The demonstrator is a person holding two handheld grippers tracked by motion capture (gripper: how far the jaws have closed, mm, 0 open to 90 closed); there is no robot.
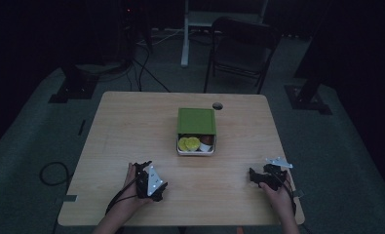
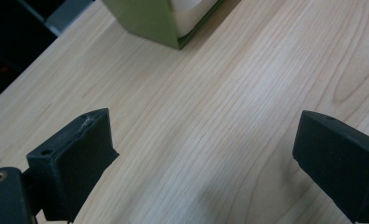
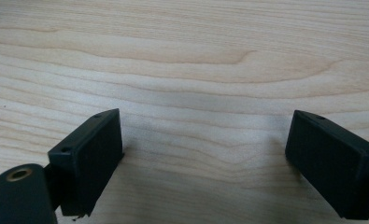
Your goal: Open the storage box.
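The high view looks forward and down from above the near edge, taking in the whole worktop (image 1: 131,126). Each gripper view sits low and close over the wood, looking out between its own jaws. The left gripper view and the high view share the green lunch box (image 2: 149,18) (image 1: 196,122).
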